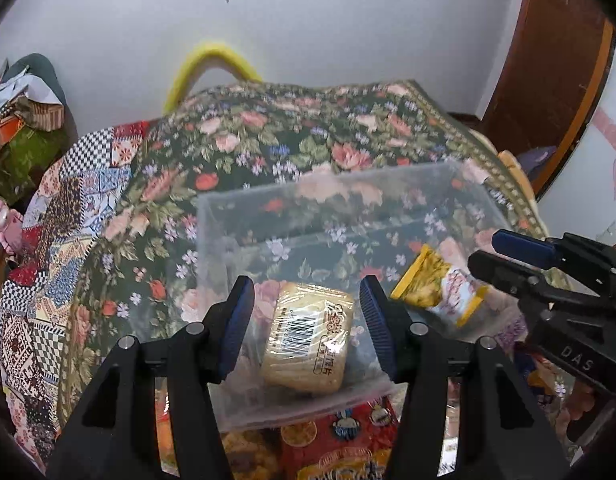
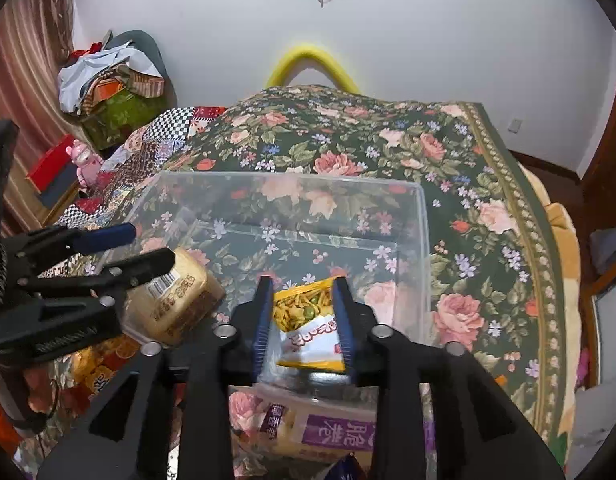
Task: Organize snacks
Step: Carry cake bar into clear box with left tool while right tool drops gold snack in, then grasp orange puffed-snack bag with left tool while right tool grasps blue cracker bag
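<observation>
- Clear plastic bin (image 2: 423, 216) sits on a bed covered with a floral bedspread (image 2: 487, 184), and both grippers are poking down over its near edge.
- Left gripper (image 1: 308, 320) has its fingers (image 1: 238, 320) spread with a gap on each side of the tan wrapped cracker pack (image 1: 308, 344), barcode side up. The pads don't touch it; the pack looks to be lying on the bin floor.
- Right gripper (image 2: 304, 324) has its fingers (image 2: 264, 320) fairly narrow, either side of a small yellow snack packet (image 2: 308, 320). Whether the pads actually press on it, I can't tell.
- From the left wrist view that yellow packet is tilted, to the right of the cracker pack and apart from it.
- More snack bags wait in front of the bin: a purple-labelled one (image 2: 308, 432) and a red one with cartoon figures (image 1: 339, 436).
</observation>
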Demonstrator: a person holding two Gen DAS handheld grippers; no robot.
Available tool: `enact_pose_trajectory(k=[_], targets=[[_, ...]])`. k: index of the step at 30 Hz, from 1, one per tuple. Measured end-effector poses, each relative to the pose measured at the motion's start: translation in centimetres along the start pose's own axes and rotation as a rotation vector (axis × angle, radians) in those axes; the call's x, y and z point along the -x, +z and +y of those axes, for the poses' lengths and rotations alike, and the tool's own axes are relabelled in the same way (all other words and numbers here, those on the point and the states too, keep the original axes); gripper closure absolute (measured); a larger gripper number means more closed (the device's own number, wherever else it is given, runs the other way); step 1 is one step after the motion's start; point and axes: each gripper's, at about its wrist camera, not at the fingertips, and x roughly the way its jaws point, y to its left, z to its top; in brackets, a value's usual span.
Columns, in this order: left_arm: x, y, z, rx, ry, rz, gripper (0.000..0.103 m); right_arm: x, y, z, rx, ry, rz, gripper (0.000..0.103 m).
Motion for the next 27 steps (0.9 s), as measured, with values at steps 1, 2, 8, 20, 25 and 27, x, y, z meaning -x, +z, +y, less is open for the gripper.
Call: enact_pose_trajectory(k=[1,2,8,20,25,27], targets=[[0.6,0.0,0.1,-0.001,0.003,-0.011,0.048,0.4,0.0,0.0,-0.003,-0.003,-0.009,0.067],[1.3,0.0,0.1,-0.003,0.006,-0.024,0.048,0.8,0.0,0.0,-0.006,-0.003,-0.016,0.064],[6.0,-0.5,1.2,-0.010,0.016,-0.102,0.038,4.1,-0.4,-0.4,-0.044,0.008,-0.064,0.038],[9.4,-5.3,5.9,0.005,0.091,-0.098,0.019,7.9,-4.0,-1.1,-0.105,-0.039,-0.095,0.019],[7.6,-8.1,7.8,0.019,0.107,-0.036,0.019,7.8,-6.0,-1.5,-0.144,-0.053,-0.061,0.019],[6.7,-9.0,8.7,0.029,0.106,-0.013,0.019,7.5,-6.7,-1.7,-0.157,-0.059,-0.041,0.018]])
